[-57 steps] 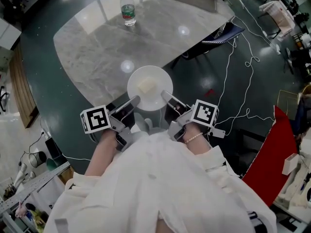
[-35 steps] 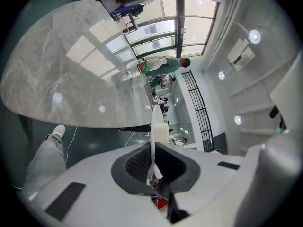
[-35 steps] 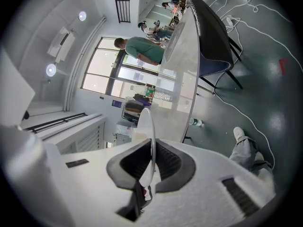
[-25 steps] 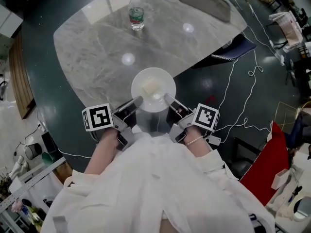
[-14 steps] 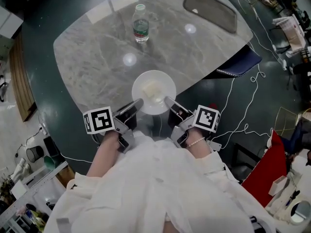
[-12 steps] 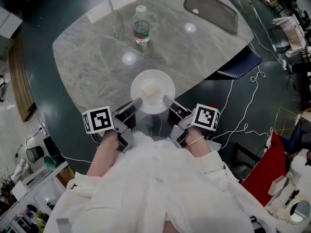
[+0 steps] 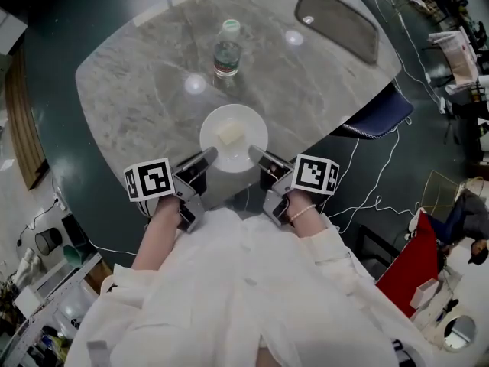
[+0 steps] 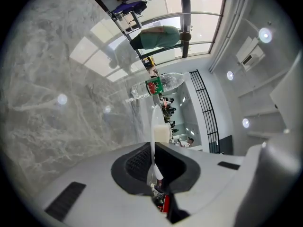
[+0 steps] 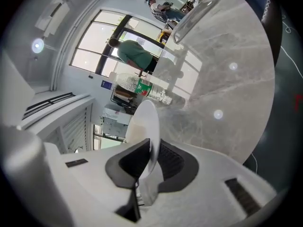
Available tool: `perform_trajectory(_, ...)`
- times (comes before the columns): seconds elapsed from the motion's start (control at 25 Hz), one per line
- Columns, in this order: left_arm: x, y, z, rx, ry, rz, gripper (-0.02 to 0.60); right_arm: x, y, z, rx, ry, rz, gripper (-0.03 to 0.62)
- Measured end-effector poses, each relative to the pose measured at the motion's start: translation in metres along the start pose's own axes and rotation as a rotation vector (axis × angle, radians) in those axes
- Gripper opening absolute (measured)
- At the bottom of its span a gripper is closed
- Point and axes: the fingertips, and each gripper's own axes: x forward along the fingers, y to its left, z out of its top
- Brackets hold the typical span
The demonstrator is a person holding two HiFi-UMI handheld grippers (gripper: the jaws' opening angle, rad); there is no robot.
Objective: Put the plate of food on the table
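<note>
Head view: plate (image 7: 234,138) with 1 food cube (image 7: 229,134) at table (image 7: 130,90) near edge.
Left gripper view: left gripper (image 8: 152,148) clamped on plate rim.
Right gripper view: right gripper (image 9: 150,148) clamped too.
Plate likely stiff, slick, breakable; hold opposite rims.

There is one grey marble table (image 7: 130,82), one white plate (image 7: 250,127), one pale block of food (image 7: 228,134) and one clear water bottle (image 7: 226,50) (green-and-red label). Grippers number two, the left gripper (image 7: 206,157) and the right gripper (image 7: 256,154). Each bears one marker cube (image 7: 148,180), making two cubes, and one blue seat (image 7: 370,121) shows.
</note>
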Motion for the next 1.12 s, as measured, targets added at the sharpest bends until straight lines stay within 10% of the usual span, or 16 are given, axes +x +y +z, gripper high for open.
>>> perform_trajectory(1.12,0.02,0.056,0.065,0.013,0.076,0.111,0.026,0.077,-0.028,0.03,-0.189,0.22,-0.195,0.074)
